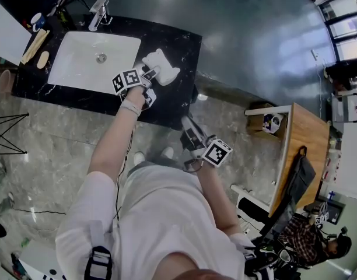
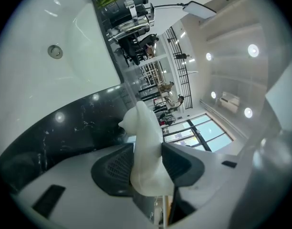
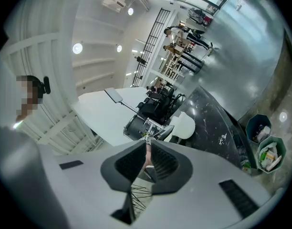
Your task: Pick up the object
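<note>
A white bear-shaped object point(image 1: 163, 67) lies on the black marble counter point(image 1: 178, 45), just right of the sink. My left gripper point(image 1: 150, 73) reaches it from the near side. In the left gripper view, the white object point(image 2: 145, 123) fills the gap of the left gripper point(image 2: 148, 152), and both dark pads point(image 2: 118, 168) press its sides. Whether it still rests on the counter I cannot tell. My right gripper point(image 1: 189, 134) hangs lower, in front of the counter, shut with nothing in it. In the right gripper view, the right gripper point(image 3: 147, 157) has its jaws together, with the white object point(image 3: 185, 126) far beyond.
A white sink point(image 1: 79, 69) with a chrome faucet point(image 1: 99, 13) takes up the counter's left half. Wooden pieces point(image 1: 36, 45) and a cup point(image 1: 38, 21) sit at its far left. A wooden desk point(image 1: 310, 142) and a seated person point(image 1: 310, 235) are at right. Two bins point(image 3: 264, 147) stand on the floor.
</note>
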`<action>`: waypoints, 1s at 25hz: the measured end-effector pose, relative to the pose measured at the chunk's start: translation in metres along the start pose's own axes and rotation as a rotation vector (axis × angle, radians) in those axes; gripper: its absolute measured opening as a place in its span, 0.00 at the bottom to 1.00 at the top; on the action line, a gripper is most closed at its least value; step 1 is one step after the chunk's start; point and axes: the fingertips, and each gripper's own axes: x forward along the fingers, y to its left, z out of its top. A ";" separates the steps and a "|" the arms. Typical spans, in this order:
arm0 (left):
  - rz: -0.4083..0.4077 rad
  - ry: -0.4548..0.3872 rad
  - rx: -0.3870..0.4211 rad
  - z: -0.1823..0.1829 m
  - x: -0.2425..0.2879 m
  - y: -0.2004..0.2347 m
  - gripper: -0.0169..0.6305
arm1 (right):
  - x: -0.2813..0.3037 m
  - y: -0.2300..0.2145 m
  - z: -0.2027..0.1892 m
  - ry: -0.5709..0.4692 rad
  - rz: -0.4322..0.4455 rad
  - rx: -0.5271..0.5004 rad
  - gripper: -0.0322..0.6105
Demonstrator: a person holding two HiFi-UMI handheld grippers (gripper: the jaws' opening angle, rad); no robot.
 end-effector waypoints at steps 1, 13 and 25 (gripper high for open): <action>0.001 -0.001 0.008 0.000 0.000 0.000 0.31 | -0.001 -0.001 0.001 -0.001 -0.001 -0.002 0.09; -0.109 -0.100 -0.004 0.005 -0.020 -0.004 0.27 | -0.012 -0.011 0.002 -0.011 -0.017 0.006 0.09; -0.414 -0.193 -0.007 0.002 -0.047 -0.044 0.24 | -0.007 -0.005 -0.008 0.020 0.010 0.013 0.09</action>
